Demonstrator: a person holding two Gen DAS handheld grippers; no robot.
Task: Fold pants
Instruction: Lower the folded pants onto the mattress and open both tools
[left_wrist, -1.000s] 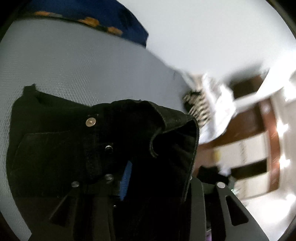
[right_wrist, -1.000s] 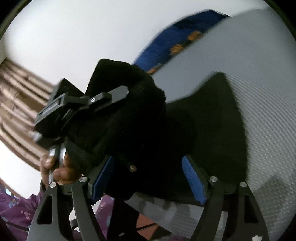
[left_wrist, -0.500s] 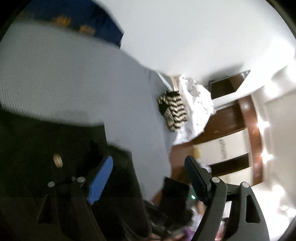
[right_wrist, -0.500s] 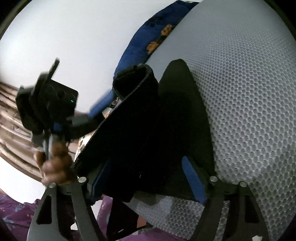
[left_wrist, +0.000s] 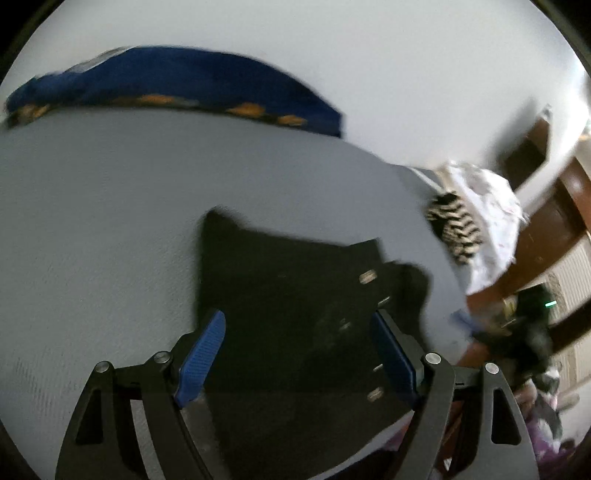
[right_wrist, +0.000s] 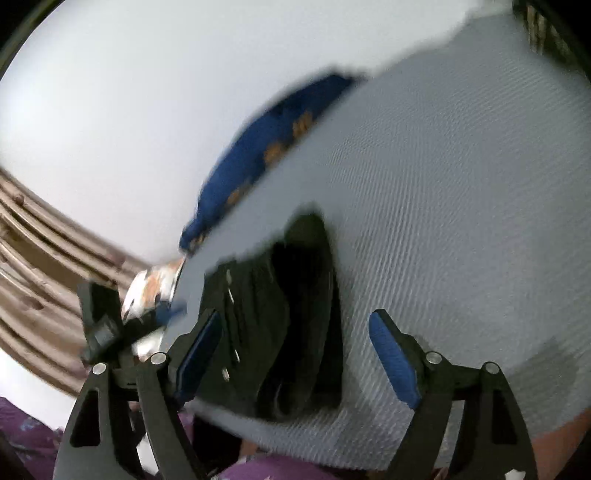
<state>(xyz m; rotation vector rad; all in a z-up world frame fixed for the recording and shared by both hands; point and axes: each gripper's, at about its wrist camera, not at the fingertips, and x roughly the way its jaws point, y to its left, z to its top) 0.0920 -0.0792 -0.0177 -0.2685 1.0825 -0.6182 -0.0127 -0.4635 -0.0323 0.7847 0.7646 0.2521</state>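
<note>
The black pants (left_wrist: 295, 314) lie folded in a compact bundle on the grey mesh bed surface (left_wrist: 110, 206), metal buttons showing at their right side. My left gripper (left_wrist: 299, 354) is open and empty just above the bundle's near edge. In the right wrist view the pants (right_wrist: 280, 325) lie at centre left. My right gripper (right_wrist: 295, 354) is open and empty over their near end. Both views are motion-blurred.
A blue pillow with orange print (left_wrist: 177, 88) lies along the far edge by the white wall. A striped cloth (left_wrist: 454, 229) and white laundry (left_wrist: 491, 221) sit at the right. A brown curtain (right_wrist: 33, 266) hangs at the left. The other gripper (right_wrist: 103, 325) shows beside the bed.
Both grippers have let go of the pants and pulled back. The bundle, held up a second ago, now lies flat on the bed.
</note>
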